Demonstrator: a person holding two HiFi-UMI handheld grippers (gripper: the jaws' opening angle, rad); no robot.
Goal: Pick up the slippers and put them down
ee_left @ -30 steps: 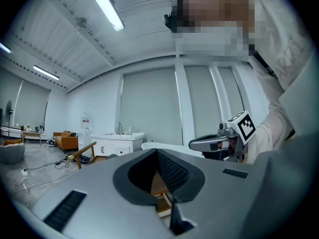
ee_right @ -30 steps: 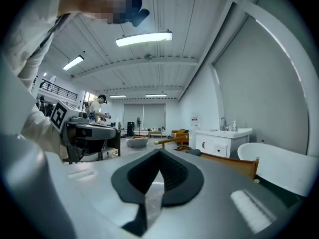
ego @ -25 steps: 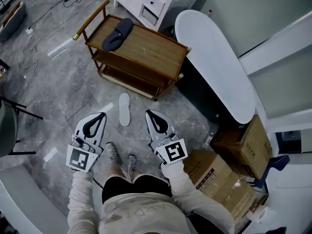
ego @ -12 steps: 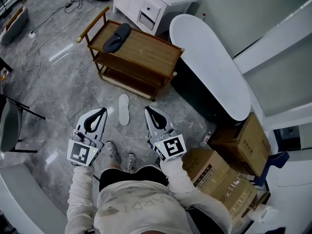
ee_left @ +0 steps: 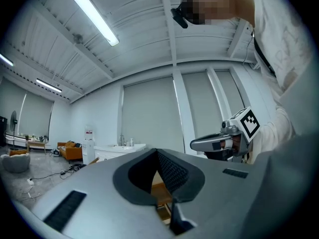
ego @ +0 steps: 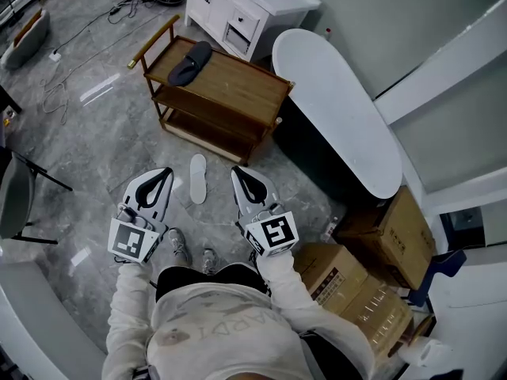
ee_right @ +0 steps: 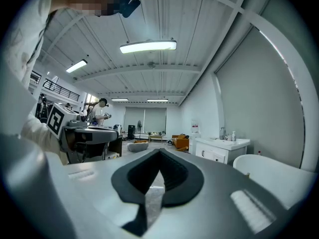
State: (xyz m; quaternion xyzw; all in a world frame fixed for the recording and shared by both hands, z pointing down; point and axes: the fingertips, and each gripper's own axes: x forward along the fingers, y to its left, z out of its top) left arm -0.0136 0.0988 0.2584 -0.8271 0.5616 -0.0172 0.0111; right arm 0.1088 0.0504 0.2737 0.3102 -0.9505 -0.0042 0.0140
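Grey marble floor (ego: 95,141); wooden cart (ego: 238,85) holds dark slipper (ego: 188,62).

Colours, as seen:
- dark slipper (ego: 190,62) on cart: navy, plain.
- pale slipper (ego: 198,178) on floor: white, no pattern.
- cart (ego: 238,93): mid-brown wood w/ visible grain.
- floor (ego: 95,133): grey, marbled w/ pale veins.
- left gripper (ego: 161,176) & right gripper (ego: 239,176): silver-grey bodies, blk pads. Marker cubes (ego: 131,241): white w/ blk squares.
- tub (ego: 337,109), cabinet (ego: 245,6): white.
- boxes (ego: 396,236): tan cardboard.
- sleeves (ego: 127,315): cream.
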